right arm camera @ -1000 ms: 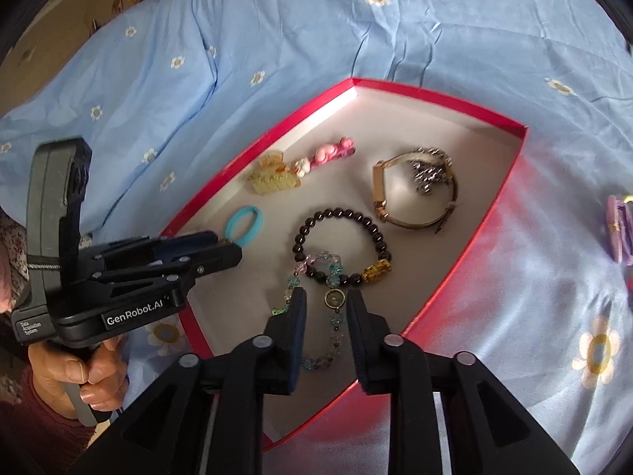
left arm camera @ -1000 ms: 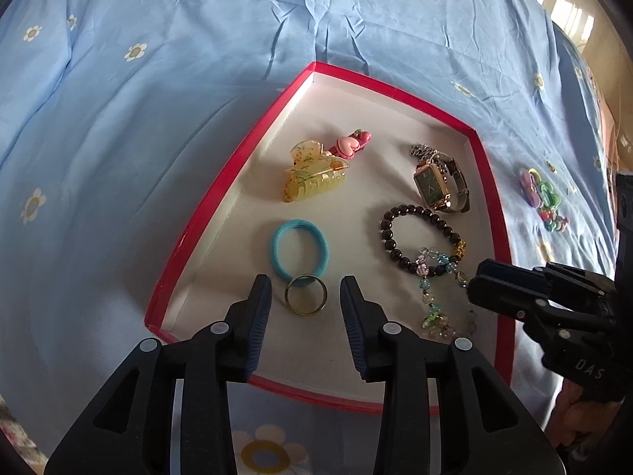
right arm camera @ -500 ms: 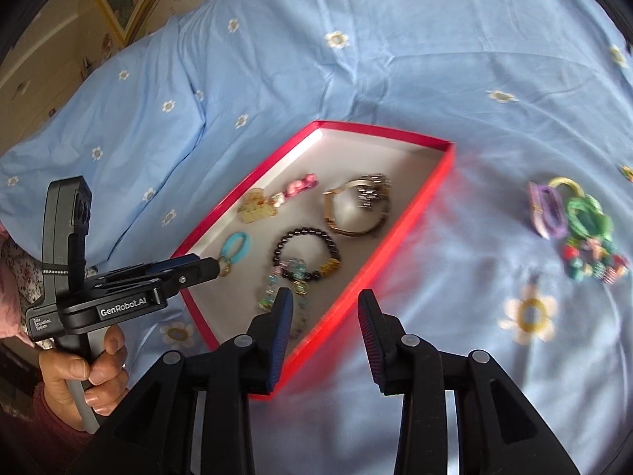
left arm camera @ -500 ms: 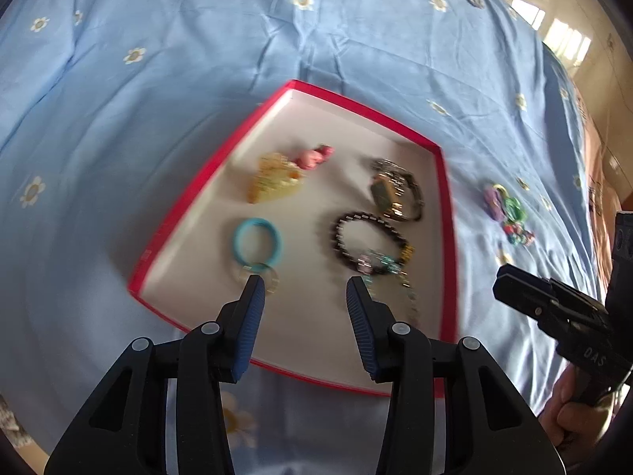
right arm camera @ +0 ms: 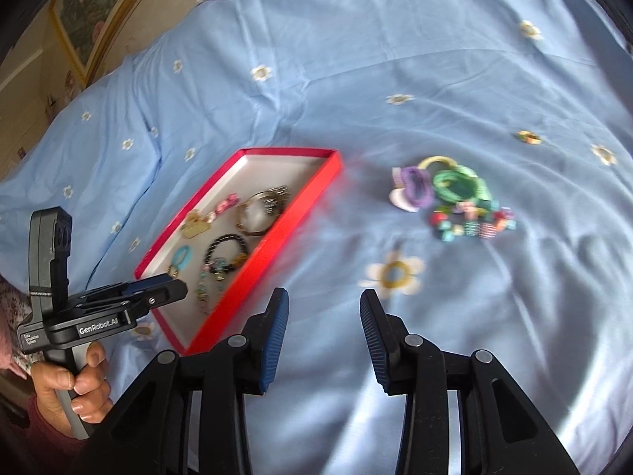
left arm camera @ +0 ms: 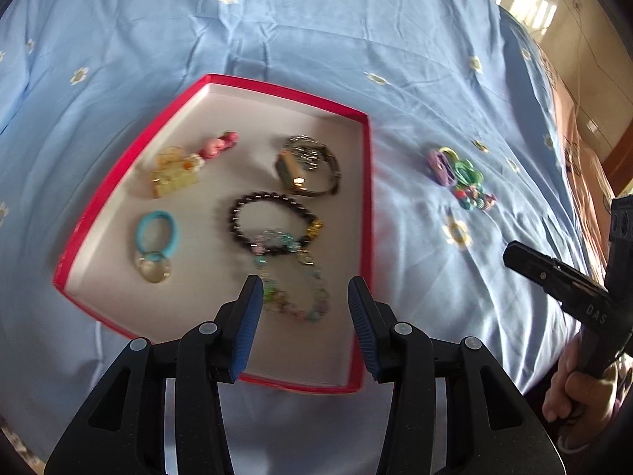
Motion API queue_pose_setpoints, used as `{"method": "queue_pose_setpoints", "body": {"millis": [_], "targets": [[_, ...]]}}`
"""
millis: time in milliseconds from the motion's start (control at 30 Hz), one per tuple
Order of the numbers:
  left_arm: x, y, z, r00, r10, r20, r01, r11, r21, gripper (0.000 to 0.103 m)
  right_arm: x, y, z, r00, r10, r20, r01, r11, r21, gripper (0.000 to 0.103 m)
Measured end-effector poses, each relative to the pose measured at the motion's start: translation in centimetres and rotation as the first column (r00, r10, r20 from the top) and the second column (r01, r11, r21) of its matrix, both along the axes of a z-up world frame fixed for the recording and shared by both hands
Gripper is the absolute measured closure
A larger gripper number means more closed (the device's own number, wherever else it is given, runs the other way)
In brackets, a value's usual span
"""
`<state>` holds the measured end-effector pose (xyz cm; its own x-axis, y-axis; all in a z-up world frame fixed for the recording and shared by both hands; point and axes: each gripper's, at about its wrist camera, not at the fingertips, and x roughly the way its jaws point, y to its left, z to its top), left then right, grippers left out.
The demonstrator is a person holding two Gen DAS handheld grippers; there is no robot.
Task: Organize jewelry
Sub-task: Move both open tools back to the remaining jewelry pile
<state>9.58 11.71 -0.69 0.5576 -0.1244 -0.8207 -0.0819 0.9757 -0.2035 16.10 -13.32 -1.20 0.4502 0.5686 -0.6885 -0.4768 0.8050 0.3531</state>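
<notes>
A red tray [left arm camera: 368,198] lies on the blue bedsheet. In it are a yellow claw clip [left arm camera: 174,174], a pink clip [left arm camera: 221,144], a watch [left arm camera: 308,166], a dark bead bracelet [left arm camera: 273,221], a pastel bead chain [left arm camera: 292,289], a blue hair tie [left arm camera: 156,231] and a gold ring [left arm camera: 152,269]. My left gripper [left arm camera: 304,289] hovers open above the tray's near end, holding nothing. My right gripper [right arm camera: 324,297] is over bare sheet right of the tray [right arm camera: 277,245], its jaws opening and empty. A pile of loose colourful hair ties and beads [right arm camera: 451,194] lies beyond it.
The flowered blue bedsheet [right arm camera: 395,59] covers the whole surface, with folds. A small ring-like item [right arm camera: 529,137] lies far right. A framed picture [right arm camera: 79,27] hangs on the wall at the upper left. A hand [right arm camera: 75,388] grips the left tool's handle.
Both grippers have pulled back and up from the tray with their jaws wider. The gold ring and the bead chain stay in the tray. The right gripper has swung right over the sheet.
</notes>
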Motion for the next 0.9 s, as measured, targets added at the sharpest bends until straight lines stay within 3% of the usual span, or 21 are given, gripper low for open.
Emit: {"method": "queue_pose_setpoints", "body": {"millis": [367, 900], "targets": [[1.7, -3.3, 0.3, 0.998, -0.067, -0.006, 0.067, 0.998, 0.01, 0.059, 1.0, -5.2, -0.4, 0.994, -0.112, -0.007, 0.112, 0.994, 0.007, 0.063], [4.5, -6.2, 0.2, 0.995, -0.103, -0.008, 0.103, 0.995, -0.009, 0.056, 3.0, -7.6, -1.3, 0.986, -0.165, -0.02, 0.165, 0.986, 0.002, 0.06]]}}
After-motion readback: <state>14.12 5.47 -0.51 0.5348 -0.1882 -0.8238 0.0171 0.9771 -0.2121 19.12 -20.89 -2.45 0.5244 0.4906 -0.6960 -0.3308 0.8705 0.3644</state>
